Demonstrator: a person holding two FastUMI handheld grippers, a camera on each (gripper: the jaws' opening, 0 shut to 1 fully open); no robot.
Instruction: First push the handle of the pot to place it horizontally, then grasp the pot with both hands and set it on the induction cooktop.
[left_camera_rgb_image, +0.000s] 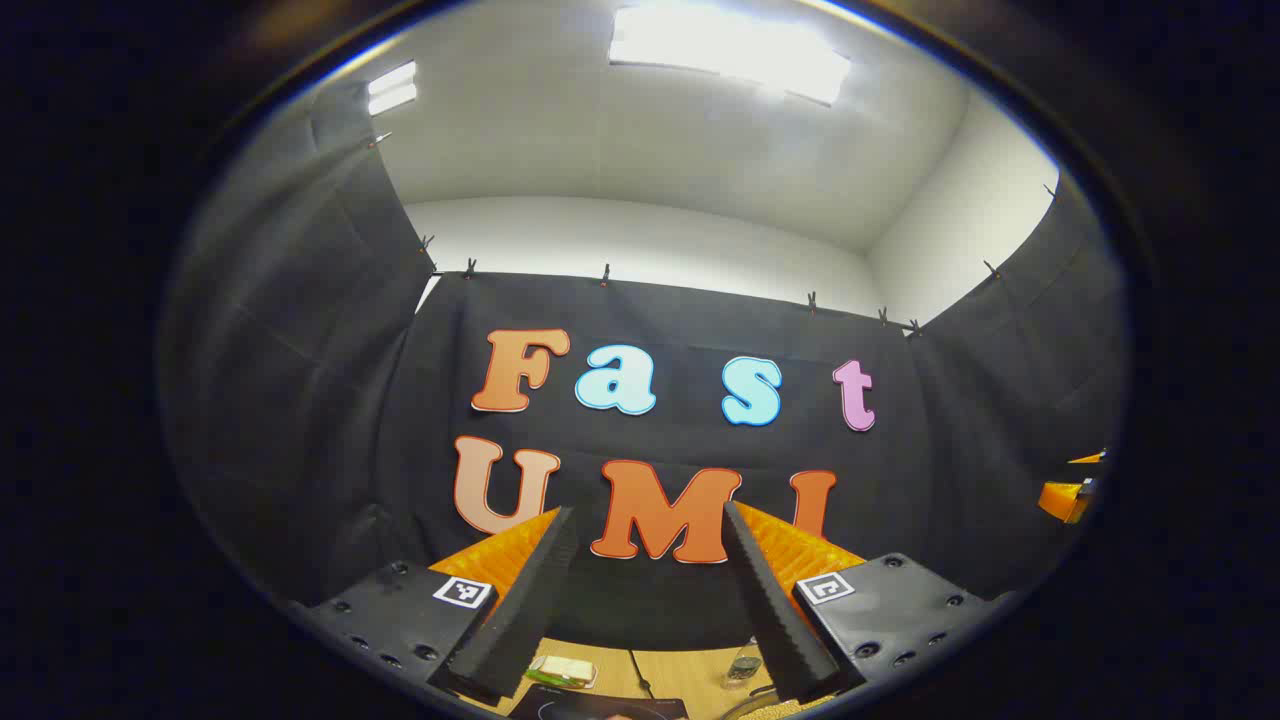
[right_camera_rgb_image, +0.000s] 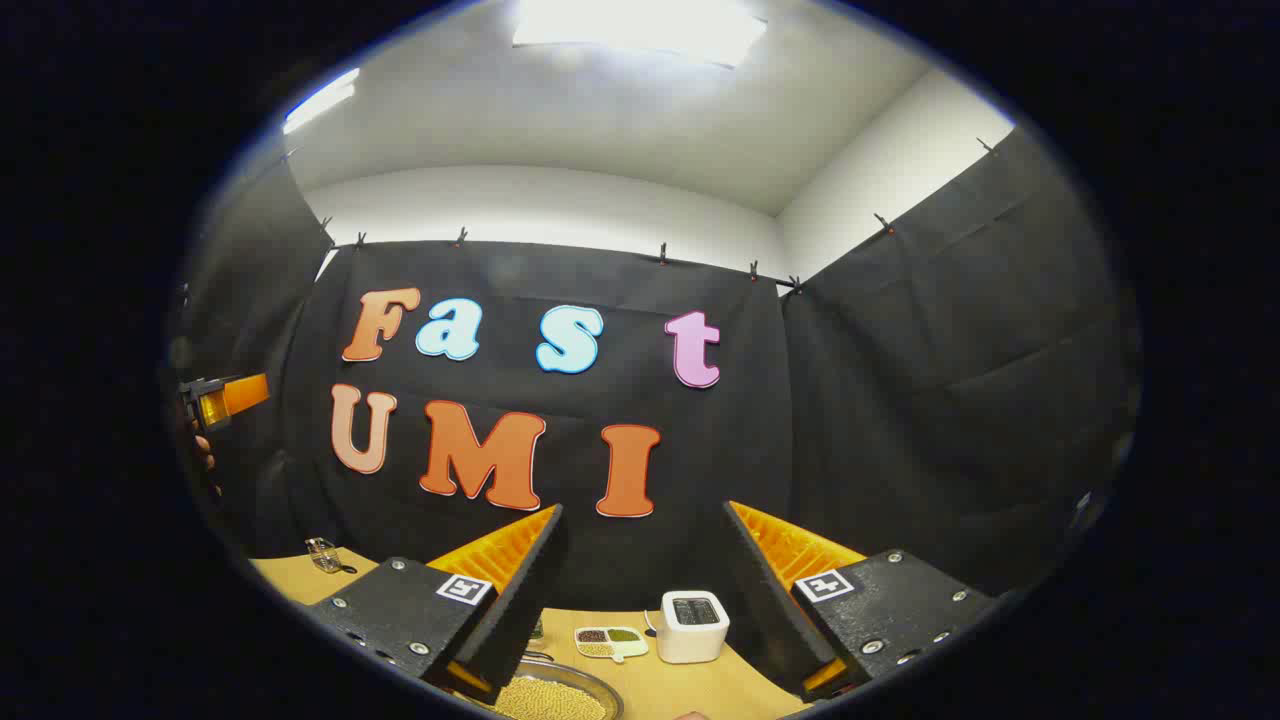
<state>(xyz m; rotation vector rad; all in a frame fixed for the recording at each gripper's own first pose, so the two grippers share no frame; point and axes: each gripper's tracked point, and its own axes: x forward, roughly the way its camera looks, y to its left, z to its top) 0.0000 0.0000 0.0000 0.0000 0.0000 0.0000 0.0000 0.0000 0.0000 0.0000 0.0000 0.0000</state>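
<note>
While both grippers hang raised above the desk (right_camera_rgb_image: 700, 690), the left gripper (left_camera_rgb_image: 650, 560) has its fingers spread with nothing between them, and the right gripper (right_camera_rgb_image: 645, 560) is likewise wide apart and empty. Low at the near edge sits the pot (right_camera_rgb_image: 550, 695), full of pale beans, with a small white appliance (right_camera_rgb_image: 692, 625) just beyond it to the right.

— That wooden table (right_camera_rgb_image: 690, 690)? Light tan. The small boxy appliance (right_camera_rgb_image: 693, 625) on it is white with a dark top panel.

— And the flat divided dish (right_camera_rgb_image: 611, 641)?

— White, holding brown, green and beige fillings.
</note>
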